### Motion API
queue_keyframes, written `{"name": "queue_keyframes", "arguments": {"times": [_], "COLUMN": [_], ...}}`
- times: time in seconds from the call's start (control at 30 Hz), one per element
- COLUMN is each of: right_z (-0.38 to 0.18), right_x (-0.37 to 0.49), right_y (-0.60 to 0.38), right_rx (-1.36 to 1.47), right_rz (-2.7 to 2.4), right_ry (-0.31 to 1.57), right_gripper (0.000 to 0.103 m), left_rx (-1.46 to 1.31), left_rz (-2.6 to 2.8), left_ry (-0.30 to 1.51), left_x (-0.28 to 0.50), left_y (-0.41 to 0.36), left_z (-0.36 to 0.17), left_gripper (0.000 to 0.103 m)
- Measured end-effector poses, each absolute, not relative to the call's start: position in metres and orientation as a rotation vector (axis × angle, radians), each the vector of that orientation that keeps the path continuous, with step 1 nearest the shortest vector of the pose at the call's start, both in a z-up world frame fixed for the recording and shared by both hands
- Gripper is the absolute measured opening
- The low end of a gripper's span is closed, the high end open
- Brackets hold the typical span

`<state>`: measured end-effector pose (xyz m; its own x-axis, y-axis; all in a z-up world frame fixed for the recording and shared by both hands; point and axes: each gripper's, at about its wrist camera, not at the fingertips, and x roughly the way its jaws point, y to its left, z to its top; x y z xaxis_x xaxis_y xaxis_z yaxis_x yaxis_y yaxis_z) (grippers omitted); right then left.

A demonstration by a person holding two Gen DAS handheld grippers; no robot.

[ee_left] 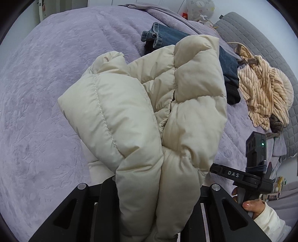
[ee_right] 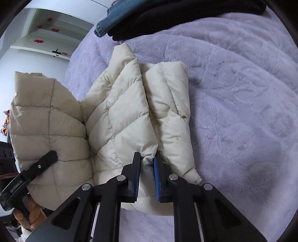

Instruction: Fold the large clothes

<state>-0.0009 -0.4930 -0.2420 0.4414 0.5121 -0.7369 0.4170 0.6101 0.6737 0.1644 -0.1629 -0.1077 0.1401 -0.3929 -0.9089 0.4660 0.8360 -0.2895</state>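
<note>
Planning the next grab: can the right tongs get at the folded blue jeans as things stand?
Probably not directly: the cream quilted puffer jacket lies between the right tongs and the folded blue jeans, and the tongs pinch it.

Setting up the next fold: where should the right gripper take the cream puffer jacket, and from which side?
Probably the near edge of the cream jacket, at the groove where its two puffy folds meet, just ahead of the right gripper. Come in from the near side with the jaws across that edge. The fabric looks thin there, while the quilted tubes beside it look too fat to pinch.
</note>
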Motion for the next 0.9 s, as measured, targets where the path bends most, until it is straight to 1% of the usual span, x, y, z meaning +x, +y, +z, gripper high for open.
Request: {"name": "queue_keyframes", "arguments": {"times": [0.13, 0.17, 0.2, 0.23, 0.27, 0.3, 0.33, 0.67, 0.83, 0.87, 0.9], "right_z": [-0.268, -0.272, -0.275, -0.278, -0.28, -0.281, -0.282, -0.293, -0.288, -0.284, -0.28], "right_x": [-0.001, 0.0, 0.001, 0.003, 0.005, 0.005, 0.005, 0.01, -0.003, -0.009, -0.016], "right_y": [-0.501, -0.503, -0.504, -0.504, -0.504, -0.504, -0.504, -0.512, -0.539, -0.548, -0.559], "right_rx": [1.071, 1.082, 1.085, 1.081, 1.076, 1.07, 1.068, 1.118, 1.201, 1.217, 1.234], "right_rz": [0.093, 0.101, 0.108, 0.118, 0.129, 0.138, 0.146, 0.17, 0.162, 0.149, 0.135], "right_ry": [1.166, 1.166, 1.167, 1.167, 1.168, 1.169, 1.169, 1.158, 1.126, 1.104, 1.076], "right_gripper": [0.015, 0.015, 0.015, 0.015, 0.015, 0.015, 0.015, 0.015, 0.015, 0.016, 0.025], "left_rx": [0.092, 0.099, 0.101, 0.096, 0.082, 0.063, 0.05, -0.069, -0.103, -0.098, -0.09], "left_rz": [-0.696, -0.717, -0.743, -0.769, -0.798, -0.827, -0.849, -1.056, -1.069, -1.071, -1.072], "left_ry": [1.288, 1.289, 1.29, 1.291, 1.291, 1.288, 1.282, 1.338, 1.348, 1.347, 1.344], "left_x": [0.154, 0.151, 0.148, 0.145, 0.143, 0.141, 0.139, 0.14, 0.143, 0.143, 0.143], "left_y": [-0.184, -0.189, -0.195, -0.2, -0.204, -0.208, -0.212, -0.235, -0.236, -0.236, -0.237], "left_z": [-0.108, -0.109, -0.11, -0.111, -0.112, -0.112, -0.113, -0.135, -0.139, -0.14, -0.139], "left_gripper": [0.024, 0.025, 0.033, 0.043, 0.051, 0.063, 0.068, 0.069, 0.069, 0.069, 0.069]}}
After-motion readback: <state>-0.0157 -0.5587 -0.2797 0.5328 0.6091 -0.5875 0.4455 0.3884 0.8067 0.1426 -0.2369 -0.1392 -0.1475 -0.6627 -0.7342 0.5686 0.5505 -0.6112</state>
